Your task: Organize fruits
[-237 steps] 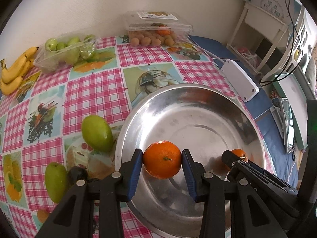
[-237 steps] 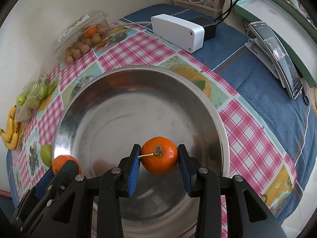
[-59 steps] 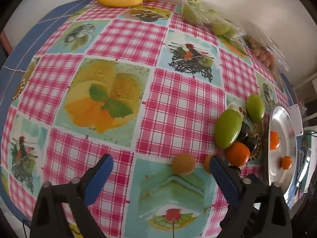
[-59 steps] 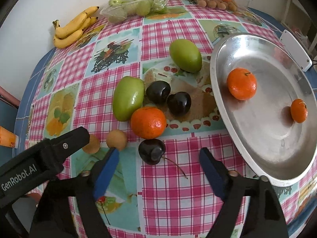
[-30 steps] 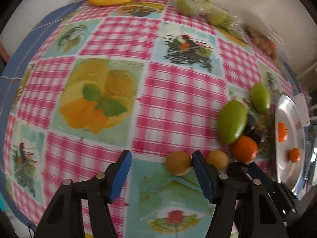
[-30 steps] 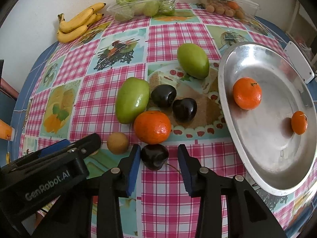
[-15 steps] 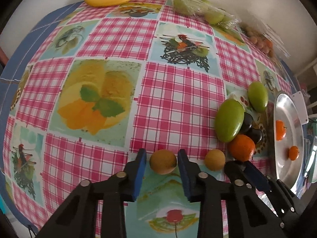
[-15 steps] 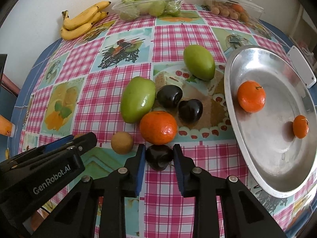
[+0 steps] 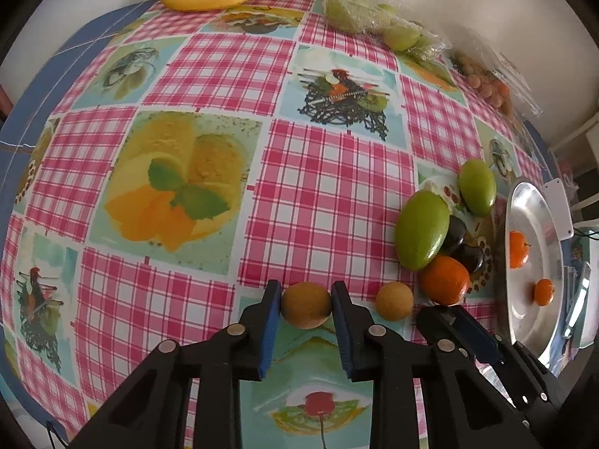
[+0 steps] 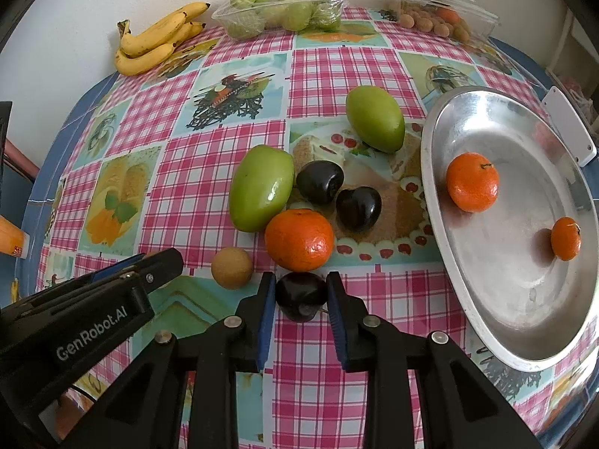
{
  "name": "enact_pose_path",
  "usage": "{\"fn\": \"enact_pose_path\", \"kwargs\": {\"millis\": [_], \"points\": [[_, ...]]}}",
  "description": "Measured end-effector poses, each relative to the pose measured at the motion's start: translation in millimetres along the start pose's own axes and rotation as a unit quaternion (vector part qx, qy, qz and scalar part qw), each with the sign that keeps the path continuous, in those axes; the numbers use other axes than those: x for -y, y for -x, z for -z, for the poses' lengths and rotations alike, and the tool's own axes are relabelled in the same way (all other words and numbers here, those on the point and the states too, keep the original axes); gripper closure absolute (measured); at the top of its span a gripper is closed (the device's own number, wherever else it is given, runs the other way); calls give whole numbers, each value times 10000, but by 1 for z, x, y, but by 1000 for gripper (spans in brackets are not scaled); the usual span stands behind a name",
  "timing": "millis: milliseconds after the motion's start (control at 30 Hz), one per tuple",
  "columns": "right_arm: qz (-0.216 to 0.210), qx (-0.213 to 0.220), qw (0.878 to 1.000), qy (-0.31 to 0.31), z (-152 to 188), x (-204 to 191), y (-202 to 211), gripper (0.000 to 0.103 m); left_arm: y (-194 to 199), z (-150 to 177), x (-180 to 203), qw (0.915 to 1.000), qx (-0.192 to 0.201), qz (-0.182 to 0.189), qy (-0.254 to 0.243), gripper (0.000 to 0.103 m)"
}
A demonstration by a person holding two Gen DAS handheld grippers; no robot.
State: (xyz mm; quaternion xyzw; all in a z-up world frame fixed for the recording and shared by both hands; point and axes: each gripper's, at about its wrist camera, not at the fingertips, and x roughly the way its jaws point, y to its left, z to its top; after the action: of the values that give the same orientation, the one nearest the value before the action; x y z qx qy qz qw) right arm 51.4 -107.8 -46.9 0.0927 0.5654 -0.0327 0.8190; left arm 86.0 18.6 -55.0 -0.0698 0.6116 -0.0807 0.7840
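My left gripper is shut on a small round brown fruit that rests on the checked tablecloth. A second brown fruit lies just to its right. My right gripper is shut on a dark plum with a thin stem. Right behind it sits a large orange, then two more dark plums and two green mangoes. The steel bowl on the right holds two oranges. The left gripper's side shows at the lower left of the right wrist view.
Bananas, a wrapped tray of green fruit and a clear box of small brown fruit line the far edge by the wall. A white box lies behind the bowl. The table's edge curves round at the left.
Both grippers' jaws have closed, the left on the brown fruit and the right on the dark plum. Neither hand has shifted noticeably over the last second.
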Motion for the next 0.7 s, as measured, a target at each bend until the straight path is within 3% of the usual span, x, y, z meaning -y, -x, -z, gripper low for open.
{"fn": "enact_pose_path", "kwargs": {"millis": [700], "points": [[-83, 342, 9994, -51, 2, 4, 35, 75, 44, 8, 12, 9990, 392, 214, -12, 74]]}}
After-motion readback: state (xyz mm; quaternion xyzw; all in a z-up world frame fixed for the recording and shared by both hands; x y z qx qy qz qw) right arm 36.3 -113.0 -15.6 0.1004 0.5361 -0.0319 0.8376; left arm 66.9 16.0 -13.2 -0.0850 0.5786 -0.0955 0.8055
